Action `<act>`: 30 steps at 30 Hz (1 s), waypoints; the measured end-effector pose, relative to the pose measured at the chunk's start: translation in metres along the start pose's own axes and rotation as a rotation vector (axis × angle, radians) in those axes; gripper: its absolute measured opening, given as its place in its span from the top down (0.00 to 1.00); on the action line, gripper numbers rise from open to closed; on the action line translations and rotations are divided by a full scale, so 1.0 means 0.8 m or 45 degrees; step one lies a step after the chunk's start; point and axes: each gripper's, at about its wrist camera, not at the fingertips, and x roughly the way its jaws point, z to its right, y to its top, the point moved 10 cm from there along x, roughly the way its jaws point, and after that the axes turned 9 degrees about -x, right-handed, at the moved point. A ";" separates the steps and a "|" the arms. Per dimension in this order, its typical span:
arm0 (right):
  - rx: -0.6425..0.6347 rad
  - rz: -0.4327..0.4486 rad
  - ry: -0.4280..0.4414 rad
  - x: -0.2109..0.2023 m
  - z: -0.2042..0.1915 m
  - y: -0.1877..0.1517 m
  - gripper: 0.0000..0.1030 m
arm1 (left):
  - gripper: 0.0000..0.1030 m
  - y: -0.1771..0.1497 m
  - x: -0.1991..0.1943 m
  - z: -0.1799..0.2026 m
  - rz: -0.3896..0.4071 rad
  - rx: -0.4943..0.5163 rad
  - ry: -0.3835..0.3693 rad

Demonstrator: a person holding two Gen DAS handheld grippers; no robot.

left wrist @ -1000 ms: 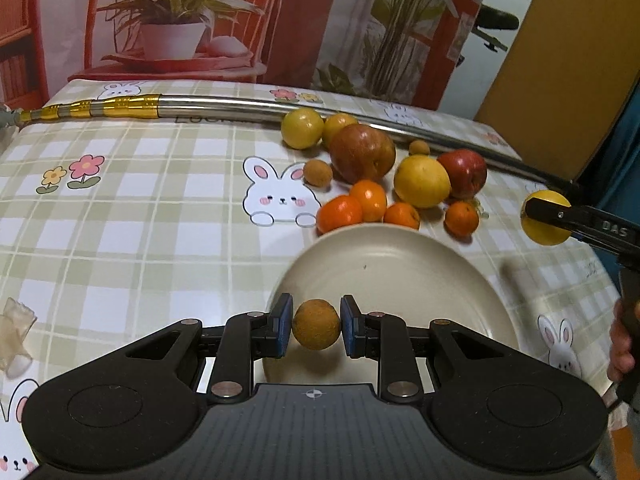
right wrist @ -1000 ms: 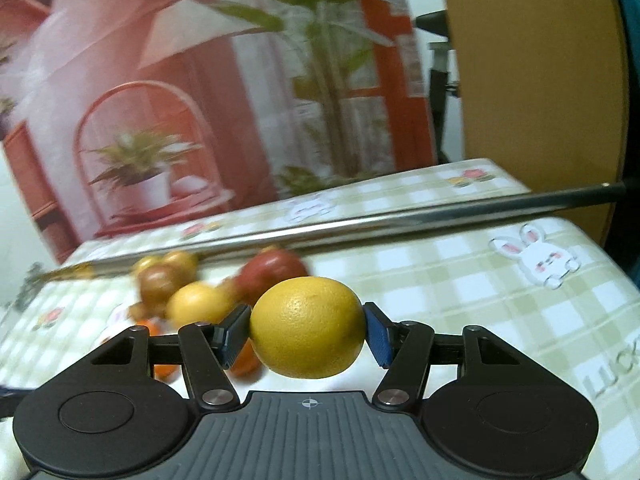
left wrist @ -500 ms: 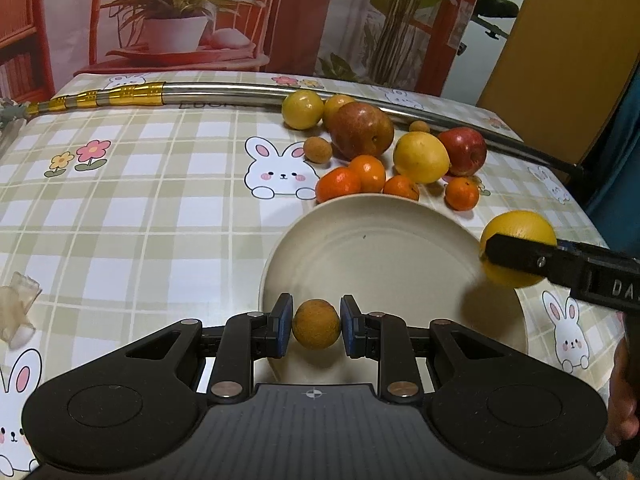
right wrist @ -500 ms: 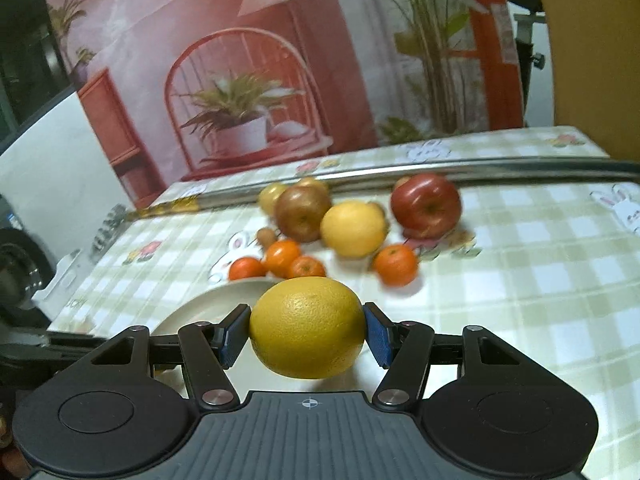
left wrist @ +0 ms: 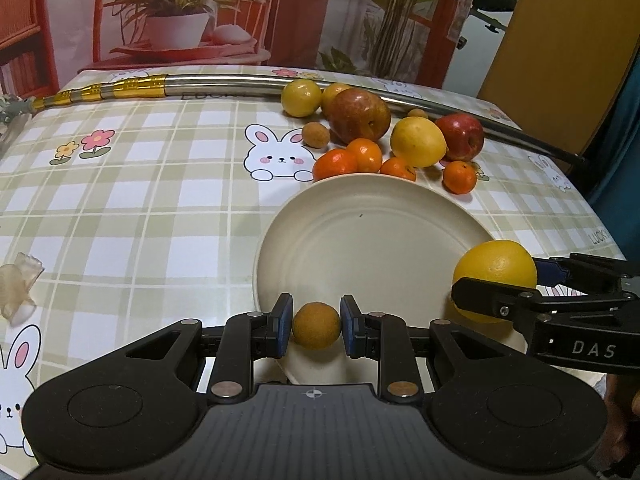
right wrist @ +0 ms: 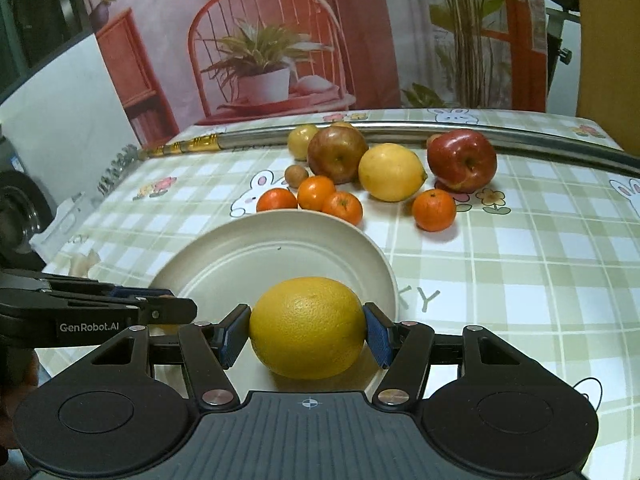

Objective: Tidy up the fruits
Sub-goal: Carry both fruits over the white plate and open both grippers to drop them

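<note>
Right gripper (right wrist: 307,328) clamped on big yellow citrus (right wrist: 307,327), low centre of its view, over near rim of plate (right wrist: 192,268). Left gripper (left wrist: 316,325) pinching small brown fruit (left wrist: 316,325) over plate's lower edge. Plate bare; other fruit clustered above it in frame. Risks — both grippers crowd same rim, may collide; round fruit released near rim could roll off onto tablecloth (right wrist: 520,264).

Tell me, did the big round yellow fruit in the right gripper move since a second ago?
Yes. The big round yellow fruit, clamped in the right gripper, came from beside the red apple down to the round cream plate, at its near right rim.
</note>
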 end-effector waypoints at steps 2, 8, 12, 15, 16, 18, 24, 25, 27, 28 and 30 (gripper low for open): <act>-0.020 -0.009 -0.013 0.000 -0.001 -0.002 0.45 | 0.74 -0.001 -0.001 0.000 0.003 0.007 0.003; -0.041 -0.033 -0.034 0.002 0.000 -0.008 0.45 | 0.74 -0.003 -0.004 0.000 0.009 0.003 0.003; -0.074 -0.034 -0.048 0.002 -0.005 -0.012 0.45 | 0.74 -0.003 -0.005 0.000 0.013 -0.001 0.004; -0.088 -0.015 -0.068 0.000 -0.007 -0.011 0.44 | 0.74 -0.004 -0.006 0.000 0.016 -0.006 0.001; -0.086 -0.004 -0.075 -0.002 -0.006 -0.010 0.44 | 0.74 -0.004 -0.006 0.000 0.016 -0.009 0.000; -0.077 0.020 -0.089 -0.006 -0.003 -0.007 0.44 | 0.73 -0.004 -0.006 0.000 0.015 -0.014 -0.005; -0.071 0.056 -0.088 -0.010 -0.002 -0.005 0.44 | 0.72 -0.006 -0.007 0.003 0.011 -0.022 -0.020; -0.071 0.060 -0.088 -0.011 -0.003 -0.004 0.44 | 0.71 -0.007 -0.008 0.003 0.013 -0.023 -0.021; -0.063 0.074 -0.080 -0.013 -0.003 -0.003 0.43 | 0.71 -0.006 -0.009 0.004 0.019 -0.024 -0.026; -0.058 0.085 -0.075 -0.014 -0.003 -0.001 0.41 | 0.70 -0.006 -0.010 0.005 0.024 -0.024 -0.031; -0.049 0.105 -0.062 -0.017 -0.005 0.002 0.38 | 0.63 -0.004 -0.013 0.007 0.038 -0.018 -0.039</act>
